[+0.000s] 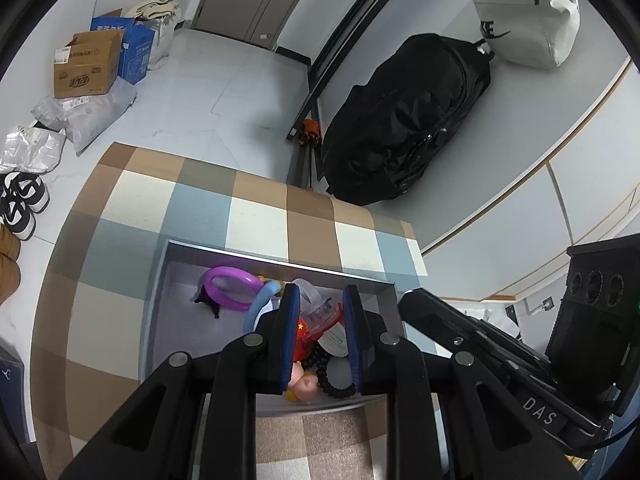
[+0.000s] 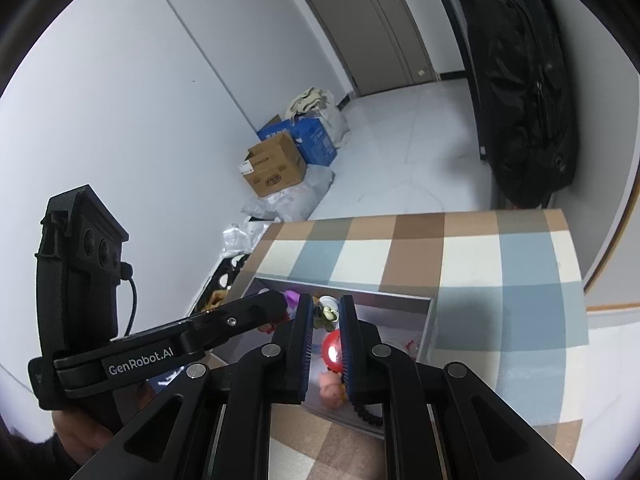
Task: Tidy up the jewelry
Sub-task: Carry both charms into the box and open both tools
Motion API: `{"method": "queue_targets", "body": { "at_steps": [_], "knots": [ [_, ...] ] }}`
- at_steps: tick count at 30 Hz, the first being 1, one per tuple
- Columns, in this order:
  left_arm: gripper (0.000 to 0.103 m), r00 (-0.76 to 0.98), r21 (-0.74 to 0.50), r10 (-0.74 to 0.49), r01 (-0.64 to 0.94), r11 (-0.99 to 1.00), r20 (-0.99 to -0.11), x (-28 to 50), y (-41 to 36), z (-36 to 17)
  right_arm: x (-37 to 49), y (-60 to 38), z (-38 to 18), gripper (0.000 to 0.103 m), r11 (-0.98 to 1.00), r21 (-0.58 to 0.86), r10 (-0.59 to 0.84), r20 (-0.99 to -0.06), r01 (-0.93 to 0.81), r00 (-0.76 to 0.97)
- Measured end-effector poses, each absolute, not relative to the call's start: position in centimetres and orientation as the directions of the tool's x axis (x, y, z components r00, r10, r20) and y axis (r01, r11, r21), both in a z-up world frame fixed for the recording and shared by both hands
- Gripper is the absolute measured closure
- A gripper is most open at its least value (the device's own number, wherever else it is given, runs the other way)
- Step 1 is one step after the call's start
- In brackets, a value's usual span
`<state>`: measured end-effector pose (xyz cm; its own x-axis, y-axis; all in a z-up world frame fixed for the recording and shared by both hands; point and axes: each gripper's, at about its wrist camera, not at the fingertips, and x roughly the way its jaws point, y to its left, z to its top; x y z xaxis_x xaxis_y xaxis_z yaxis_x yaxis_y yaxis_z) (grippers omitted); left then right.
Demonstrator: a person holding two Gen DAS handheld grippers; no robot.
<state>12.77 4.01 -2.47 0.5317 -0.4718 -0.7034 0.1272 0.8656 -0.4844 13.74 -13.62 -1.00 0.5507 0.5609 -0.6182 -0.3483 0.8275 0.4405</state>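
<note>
A shallow grey box [image 1: 160, 300] sits on the checked desk [image 1: 256, 216], low and centre in the left wrist view, and it holds the jumble to be sorted. At its upper left lies a purple ring-shaped piece [image 1: 228, 288] with a pale blue loop [image 1: 260, 304] against it; towards the near wall lie a string of dark beads [image 1: 332, 376], a small pink doll figure [image 1: 304, 384], something red and a clear plastic packet [image 1: 320, 312].

The left tool [image 1: 320, 344] hangs over the box with its jaws drawn close, a narrow gap between the blue pads and nothing pinched in it. The right tool [image 2: 325, 352] hovers likewise, jaws nearly together and empty, over the red item [image 2: 332, 350] and the doll, low centre in its own view.

The bead string will probably be light and limp, sagging and swinging if lifted by one end; pinching across a few beads near the middle looks safest. The purple ring seems smooth and possibly slippery, so gripping across its band suits it better than its outer curve. The packet may crumple and slide. Everything overlaps, so one piece may drag another along.
</note>
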Motion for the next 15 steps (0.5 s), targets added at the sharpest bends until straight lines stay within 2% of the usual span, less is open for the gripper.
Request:
{"method": "queue_targets", "body": {
  "at_steps": [11, 13, 15],
  "knots": [
    [0.086, 0.512, -0.459, -0.460, 0.139, 0.878, -0.726, 12.8, 3.1, -3.0, 14.2, -13.9, -2.1, 0.091, 0.825, 0.466, 0.563, -0.633, -0.319, 0.532],
    [0.084, 0.513, -0.463, -0.467, 0.146, 0.874, -0.720, 12.8, 3.1, -2.9, 14.2, -14.0, -2.3, 0.091, 0.827, 0.470, 0.561, -0.636, -0.310, 0.531],
    [0.077, 0.512, -0.460, -0.460, 0.137, 0.877, -0.726, 12.9, 3.1, -2.8, 14.3, -14.1, -2.2, 0.088, 0.829, 0.471, 0.556, -0.638, -0.302, 0.532]
  ]
}}
